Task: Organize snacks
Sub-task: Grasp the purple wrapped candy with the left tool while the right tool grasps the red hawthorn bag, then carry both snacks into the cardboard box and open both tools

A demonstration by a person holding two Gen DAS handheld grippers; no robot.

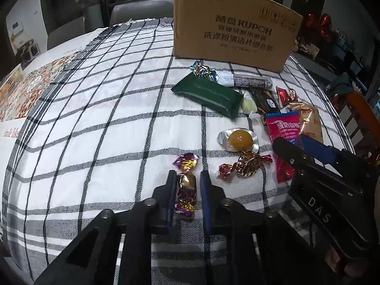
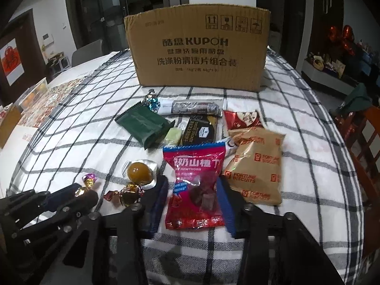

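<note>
- Brown corrugated cardboard box (image 2: 197,52) printed with dark lettering, upright at the far side of the counter (image 1: 95,109) under a white cloth with black check; inside of box hidden, contents impossible to tell.
- Pale slatted basket (image 2: 35,92) at far left edge, something orange-yellow inside, too small to identify.
- Loose on the cloth, near side of the box, one of each: dark green rectangular foil pack (image 1: 207,96), long grey-and-white printed tube pack (image 2: 190,108), black cheese-cracker pack (image 2: 200,131), small pale green wrapped sweet (image 2: 172,136), red-and-white pouch (image 2: 243,118), tan fortune-biscuit bag (image 2: 257,163), red hawthorn snack bag with blue top edge (image 2: 194,190), amber jelly dome on a silver foil tray (image 1: 238,139), blue-silver crinkled foil sweet (image 1: 201,70).
- Twist-wrapped foil candies: two, a purple-and-gold one (image 1: 186,190) and a red-and-gold one (image 1: 244,165).
- Left gripper (image 1: 186,179): jaws drawn in on either side of the purple-and-gold candy, left pad against the wrapper, a thin sliver showing at the right pad; nearly shut.
- Right gripper (image 2: 192,192): jaws partly open, straddling the lower half of the red hawthorn bag, blue pads at both edges; firm pressing not clear.
</note>
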